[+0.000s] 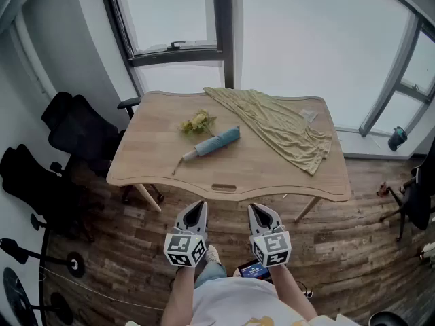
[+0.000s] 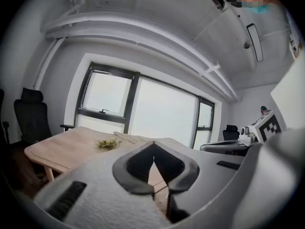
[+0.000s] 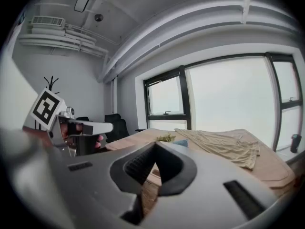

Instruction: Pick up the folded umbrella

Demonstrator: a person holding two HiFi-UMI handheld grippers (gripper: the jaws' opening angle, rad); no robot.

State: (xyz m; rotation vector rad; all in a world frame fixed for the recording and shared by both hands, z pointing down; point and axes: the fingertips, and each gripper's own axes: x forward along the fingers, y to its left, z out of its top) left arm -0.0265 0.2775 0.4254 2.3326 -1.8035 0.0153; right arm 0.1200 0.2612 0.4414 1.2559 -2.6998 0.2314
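- While you held both tongs short of the table (image 1: pixel 272 176), your left gripper (image 1: pixel 195 207) and right gripper (image 1: pixel 256 209) had their jaws closed together on nothing.
- At twelve o'clock from them, the folded umbrella (image 1: pixel 212 143) lay mid-table, its pale handle toward eight o'clock.
- It looked light, with soft and probably slippery fabric over a stiff core, so gripping across the middle of the blue bundle seemed safest.

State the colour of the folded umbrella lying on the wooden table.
Light blue. The folded umbrella shows best in the head view.
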